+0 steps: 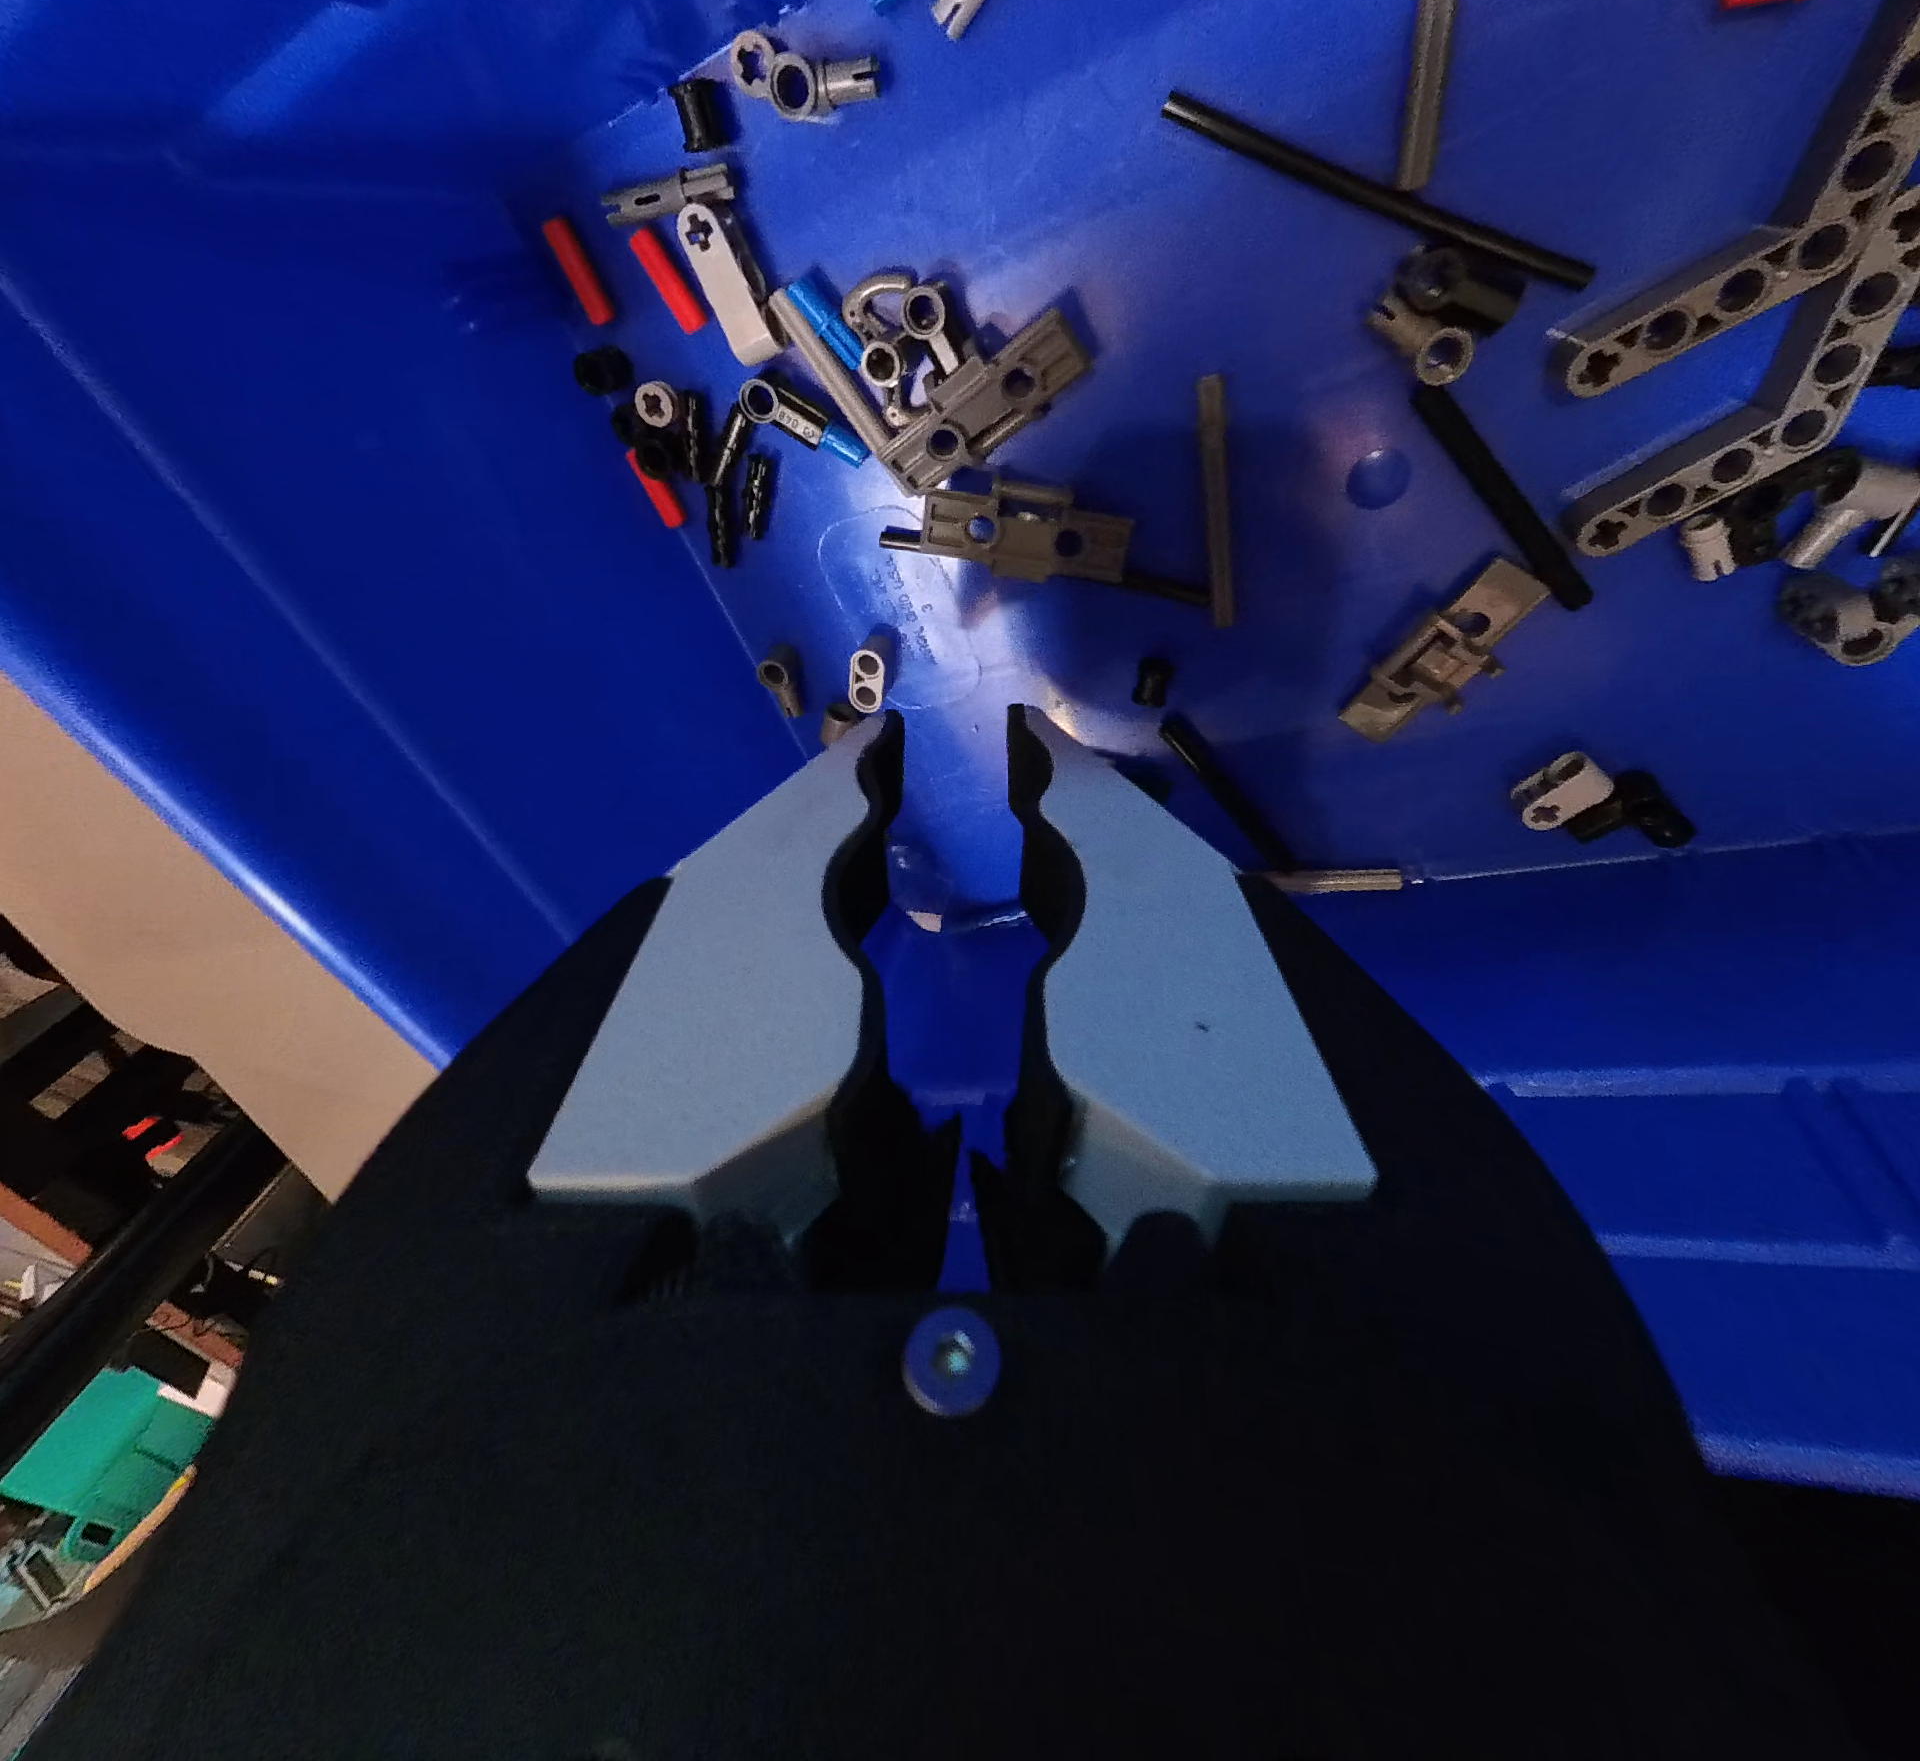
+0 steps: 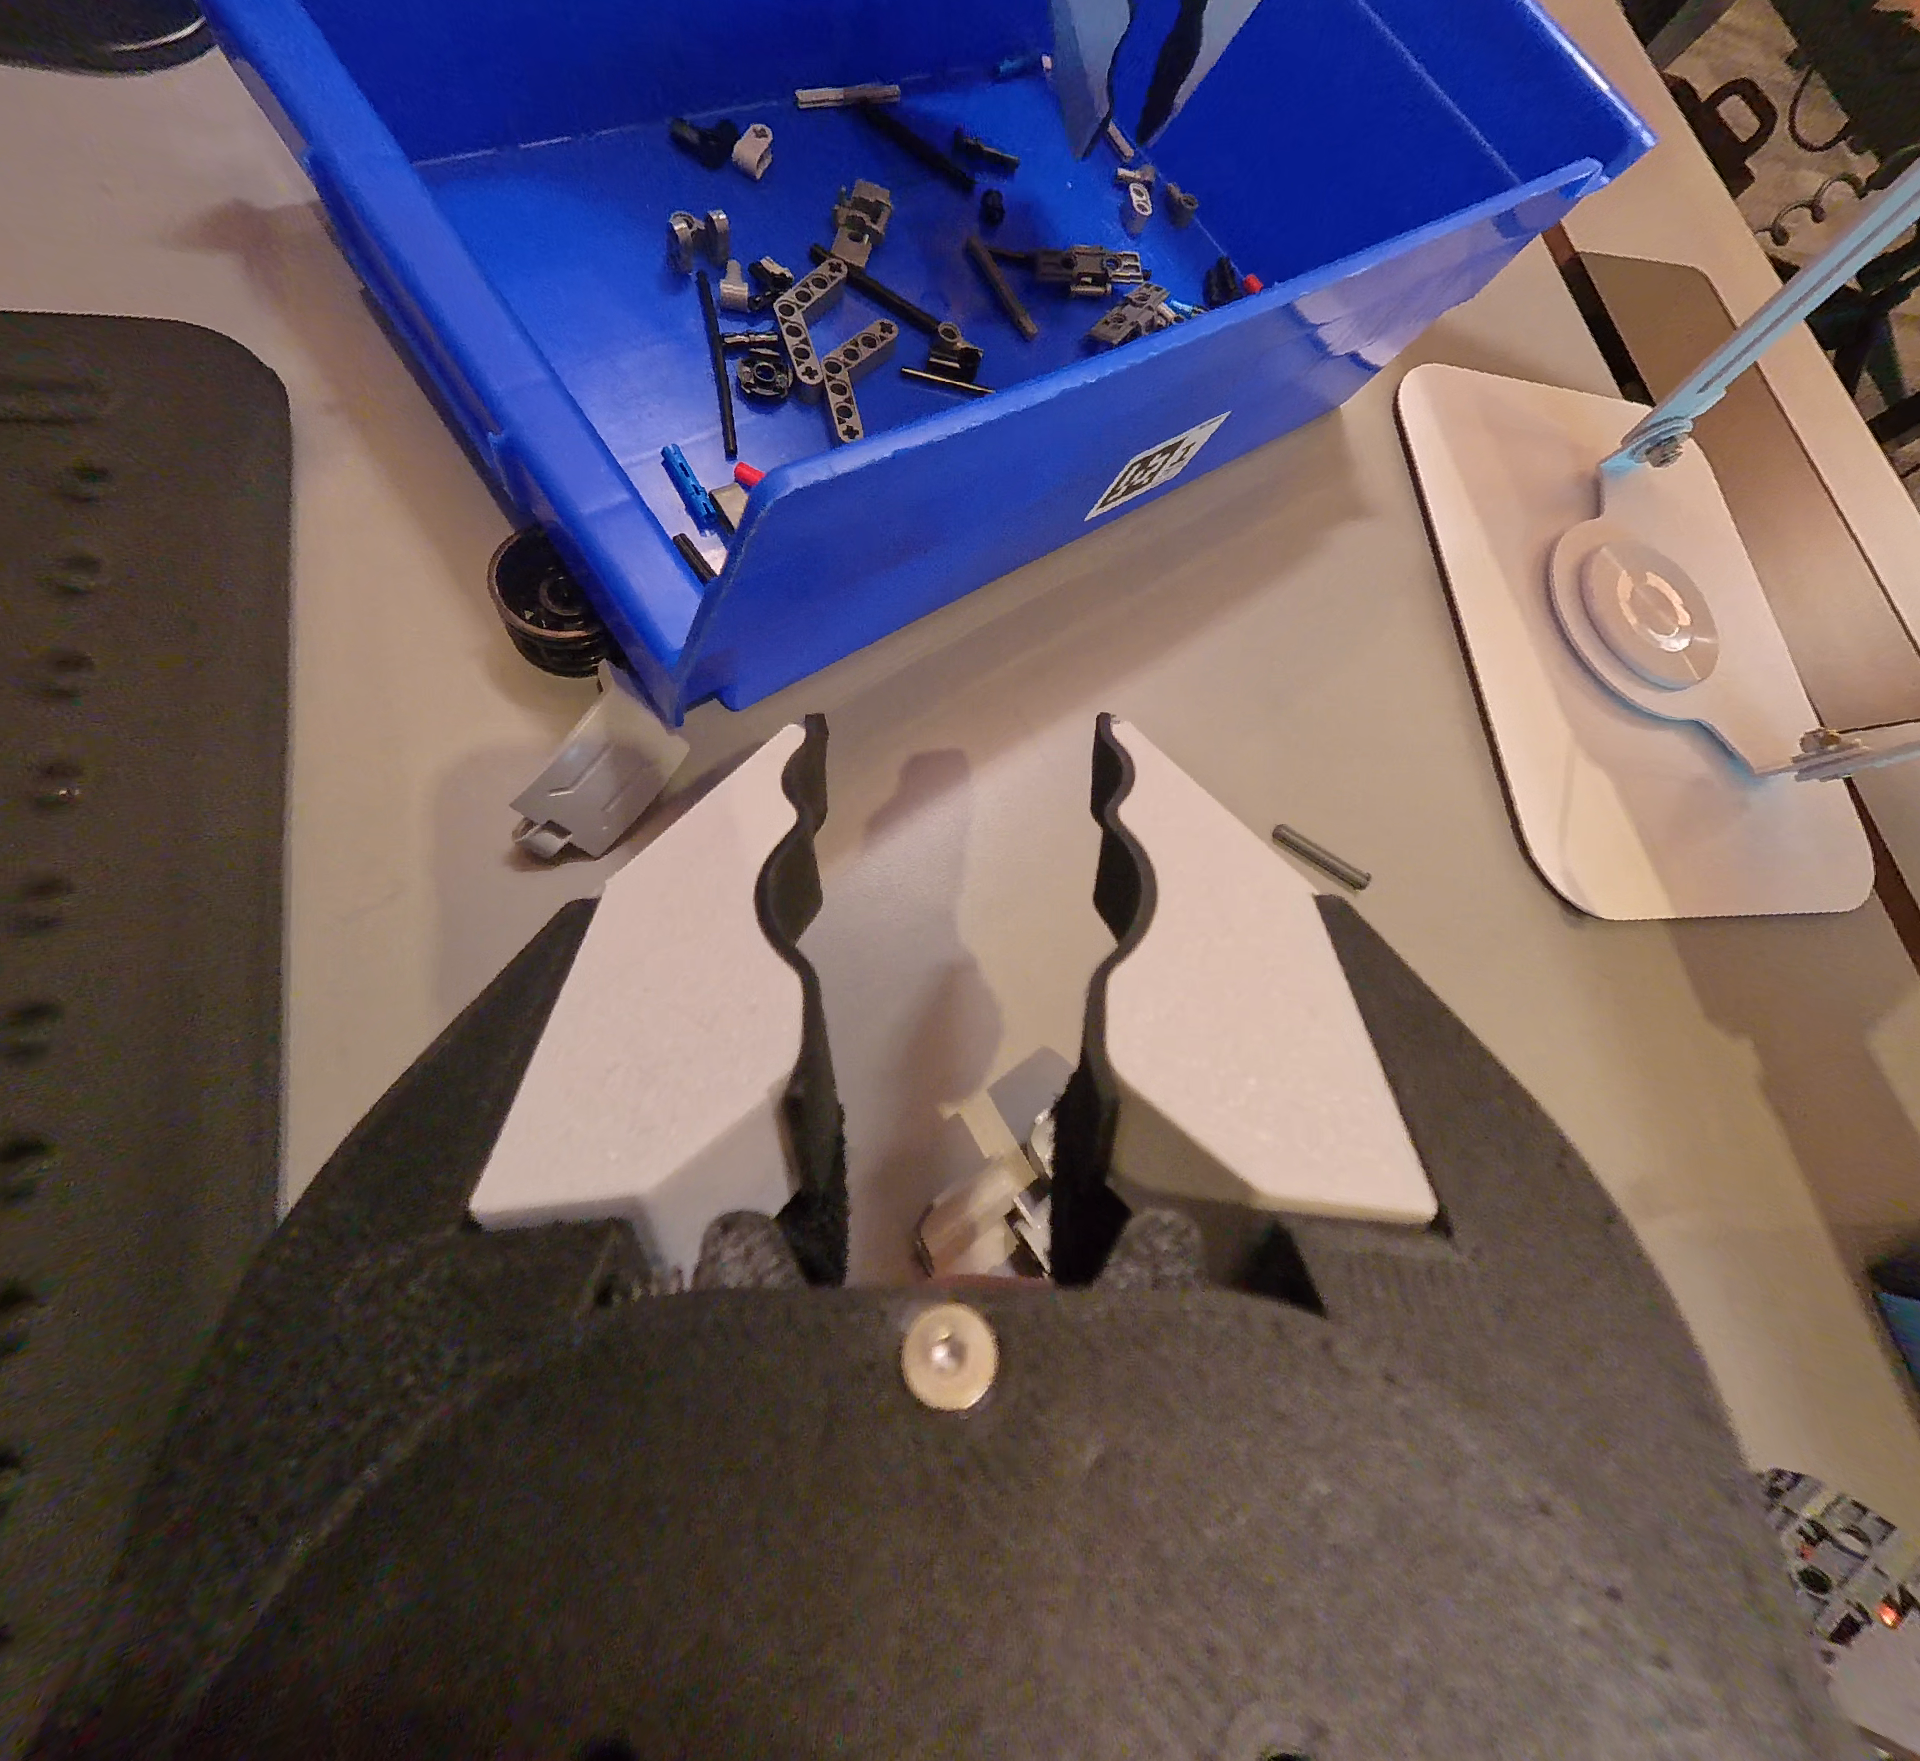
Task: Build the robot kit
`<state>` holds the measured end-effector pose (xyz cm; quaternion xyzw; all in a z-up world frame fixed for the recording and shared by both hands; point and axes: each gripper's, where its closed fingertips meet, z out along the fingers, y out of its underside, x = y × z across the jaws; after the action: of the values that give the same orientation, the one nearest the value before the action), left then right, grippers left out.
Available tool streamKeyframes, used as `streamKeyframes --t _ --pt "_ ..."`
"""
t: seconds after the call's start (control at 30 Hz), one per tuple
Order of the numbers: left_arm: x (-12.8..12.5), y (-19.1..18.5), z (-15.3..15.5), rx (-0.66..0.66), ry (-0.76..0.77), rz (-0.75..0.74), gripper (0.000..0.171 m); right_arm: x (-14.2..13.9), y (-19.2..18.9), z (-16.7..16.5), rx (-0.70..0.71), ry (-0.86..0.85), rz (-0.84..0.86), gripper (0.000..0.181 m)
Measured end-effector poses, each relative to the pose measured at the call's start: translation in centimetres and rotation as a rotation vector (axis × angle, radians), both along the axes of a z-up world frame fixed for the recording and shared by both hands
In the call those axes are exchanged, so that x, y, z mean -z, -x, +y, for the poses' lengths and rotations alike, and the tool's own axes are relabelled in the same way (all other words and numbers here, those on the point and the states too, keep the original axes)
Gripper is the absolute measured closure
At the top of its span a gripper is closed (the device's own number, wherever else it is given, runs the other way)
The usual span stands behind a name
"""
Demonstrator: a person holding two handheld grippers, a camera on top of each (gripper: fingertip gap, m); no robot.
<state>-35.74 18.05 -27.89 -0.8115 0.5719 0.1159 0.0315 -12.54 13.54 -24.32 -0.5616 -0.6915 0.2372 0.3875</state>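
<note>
Blue plastic bin (image 2: 935, 506) sits on a pale tabletop (image 2: 1195, 672), its floor scattered with small grey, black, red and blue plastic building-toy pieces. Left gripper (image 1: 954, 724) reaches down inside the bin, jaws apart with a narrow gap and nothing between them, tips just above the bin floor near a small light-grey two-hole connector (image 1: 869, 678) and a dark grey pin-holed block (image 1: 1023, 532). Right gripper (image 2: 958, 735) hovers over the tabletop outside the bin's near wall, jaws spread wide, empty. Near it lie a grey flat panel piece (image 2: 587, 792), a short black rod (image 2: 1320, 855) and a black toy wheel (image 2: 551, 605) beside the bin.
</note>
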Motion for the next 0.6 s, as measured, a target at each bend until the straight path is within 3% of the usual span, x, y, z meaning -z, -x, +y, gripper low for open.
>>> streamKeyframes --t 0.6 --pt "0.15 -0.26 0.04 0.008 -0.002 0.000 0.154 0.10 -0.20 0.28 0.006 -0.012 -0.008 0.132"
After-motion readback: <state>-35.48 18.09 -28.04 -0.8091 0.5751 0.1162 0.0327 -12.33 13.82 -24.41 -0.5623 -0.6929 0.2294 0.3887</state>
